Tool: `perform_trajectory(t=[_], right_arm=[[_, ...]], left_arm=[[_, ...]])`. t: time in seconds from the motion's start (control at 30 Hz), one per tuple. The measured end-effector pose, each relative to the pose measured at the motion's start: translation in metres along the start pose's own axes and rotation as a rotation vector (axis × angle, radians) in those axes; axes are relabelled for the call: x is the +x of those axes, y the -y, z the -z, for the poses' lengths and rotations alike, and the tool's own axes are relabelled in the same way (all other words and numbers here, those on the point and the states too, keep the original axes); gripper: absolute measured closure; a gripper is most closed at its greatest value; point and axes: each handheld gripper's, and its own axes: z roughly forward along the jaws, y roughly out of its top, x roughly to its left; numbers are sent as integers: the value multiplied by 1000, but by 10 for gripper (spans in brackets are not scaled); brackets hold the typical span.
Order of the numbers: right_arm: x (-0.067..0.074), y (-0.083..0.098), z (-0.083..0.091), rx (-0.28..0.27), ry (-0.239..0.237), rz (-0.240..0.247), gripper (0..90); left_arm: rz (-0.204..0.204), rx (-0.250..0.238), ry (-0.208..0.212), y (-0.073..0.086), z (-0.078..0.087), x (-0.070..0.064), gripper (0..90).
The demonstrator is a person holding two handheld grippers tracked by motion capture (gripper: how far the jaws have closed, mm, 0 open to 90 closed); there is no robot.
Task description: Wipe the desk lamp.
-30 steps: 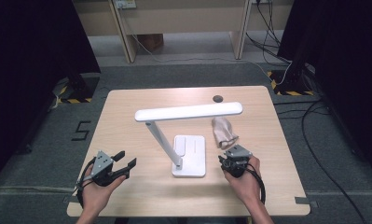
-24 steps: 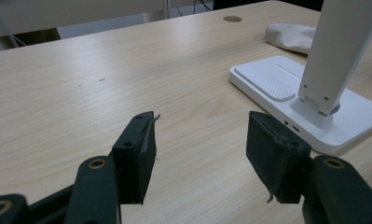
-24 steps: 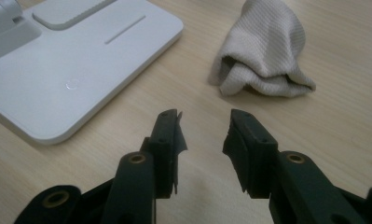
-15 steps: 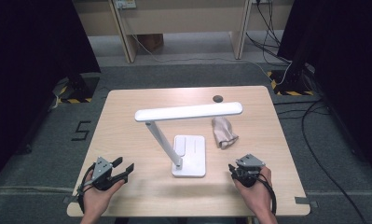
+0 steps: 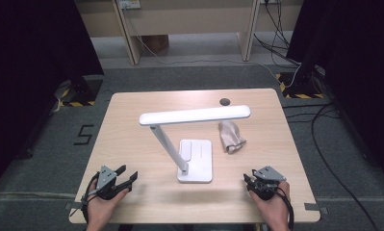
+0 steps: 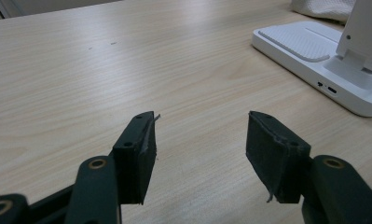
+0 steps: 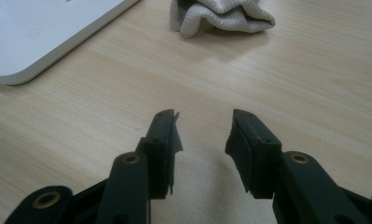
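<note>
In the high view my left tool sits at the lower left of the frame, low over the bench, with its jaws spread wide and nothing between them. The left tool's own view confirms it: bare wood shows in the gap, and the pads touch nothing. The white desk lamp stands in the middle of the frame, and its base fills the upper right of the left tool's view, well apart from the jaws.

My right tool is at the lower right of the high view, also low over the bench. Its jaws have just been opening and now stand spread, with only wood between them. The crumpled beige cloth lies right of the lamp base, above the right tool in the frame and apart from it. In the right tool's view the cloth is at the top centre, clear of both pads.
</note>
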Motion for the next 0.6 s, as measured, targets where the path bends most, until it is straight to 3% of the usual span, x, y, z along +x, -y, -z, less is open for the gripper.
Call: perform_trajectory(t=[0.6], right_arm=[[3, -1, -4, -78, 9, -23, 559]], left_arm=[[8, 7, 16, 2, -2, 1, 422]])
